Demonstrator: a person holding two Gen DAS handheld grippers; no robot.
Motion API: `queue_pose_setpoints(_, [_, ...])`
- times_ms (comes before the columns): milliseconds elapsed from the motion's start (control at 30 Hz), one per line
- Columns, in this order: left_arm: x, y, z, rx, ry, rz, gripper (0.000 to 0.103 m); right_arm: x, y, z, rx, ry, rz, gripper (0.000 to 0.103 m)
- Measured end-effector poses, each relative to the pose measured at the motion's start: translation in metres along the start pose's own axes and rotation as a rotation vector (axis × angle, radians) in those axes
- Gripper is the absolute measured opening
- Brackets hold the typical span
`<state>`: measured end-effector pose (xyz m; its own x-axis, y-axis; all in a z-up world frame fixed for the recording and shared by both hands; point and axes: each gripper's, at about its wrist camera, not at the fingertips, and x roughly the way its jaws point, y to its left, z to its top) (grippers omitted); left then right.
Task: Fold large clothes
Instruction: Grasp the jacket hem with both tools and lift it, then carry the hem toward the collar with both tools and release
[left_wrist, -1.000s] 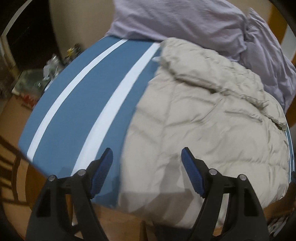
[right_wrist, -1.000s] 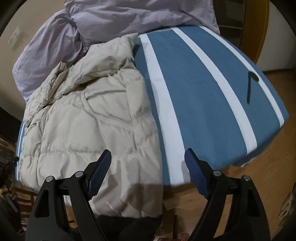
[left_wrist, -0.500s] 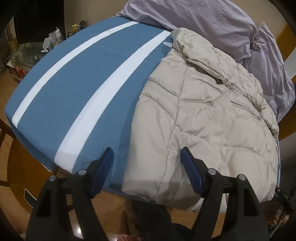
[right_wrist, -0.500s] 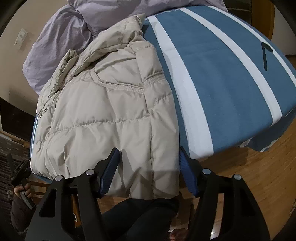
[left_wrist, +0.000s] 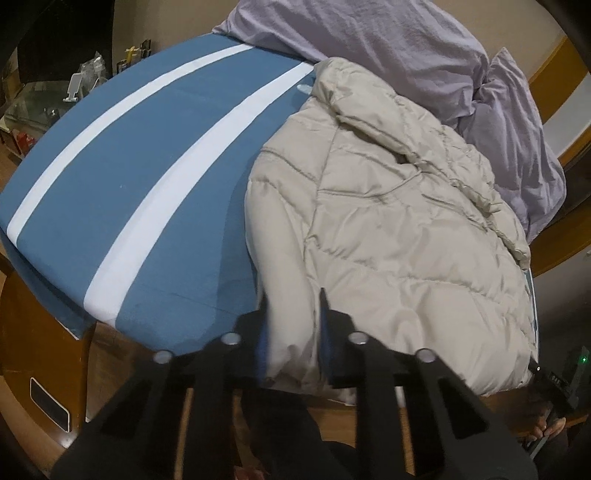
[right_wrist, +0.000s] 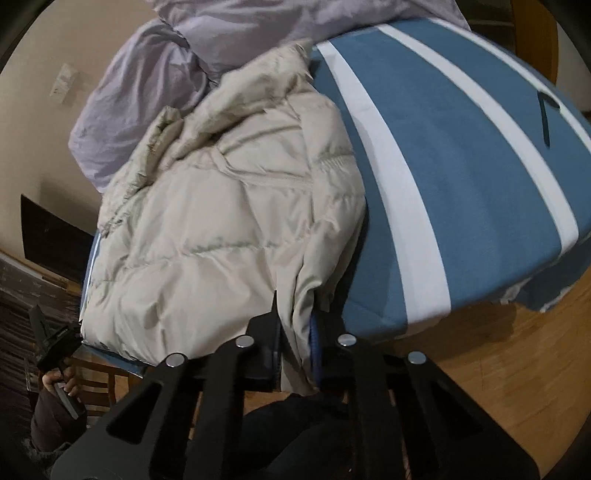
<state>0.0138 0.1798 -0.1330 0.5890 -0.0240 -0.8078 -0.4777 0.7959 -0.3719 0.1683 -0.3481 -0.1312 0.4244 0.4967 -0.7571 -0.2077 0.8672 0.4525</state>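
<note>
Both grippers are closing on the beige puffer jacket's near hem – left gripper and right gripper each pinching a corner – its length stretching ahead of the fingers across the striped bed.

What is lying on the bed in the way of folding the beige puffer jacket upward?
The crumpled lavender duvet lies against the beige quilted puffer jacket's collar end. The blue, white-striped sheet beside the jacket is bare.
</note>
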Motion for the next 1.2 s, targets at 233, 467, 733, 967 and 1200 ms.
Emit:
queue_pose_setpoints(233, [-0.028,-0.016,0.018,0.022,-0.082,-0.028,0.012,-0.024,0.02,0.025,-0.04,-0.123,0.028,0.01])
queue_pose_setpoints(467, [-0.062,-0.045,0.067,0.058,-0.206,-0.051,0.01,-0.034,0.046,0.067,-0.091,-0.226,0.023,0.009])
queue_pose_setpoints(733, [-0.067,-0.078,0.127,0.11,-0.278,-0.014,0.01,-0.038,0.064,0.118,-0.132,-0.314,-0.019,0.009])
queue_pose_setpoints(967, [-0.056,-0.102,0.181,0.13,-0.319,-0.004,0.01,-0.028,0.08,0.172,-0.17,-0.371,-0.066,0.01])
queue_pose_setpoints(1200, [-0.032,-0.125,0.24,0.148,-0.333,0.002,0.01,-0.007,0.092,0.224,-0.185,-0.391,-0.109,0.01])
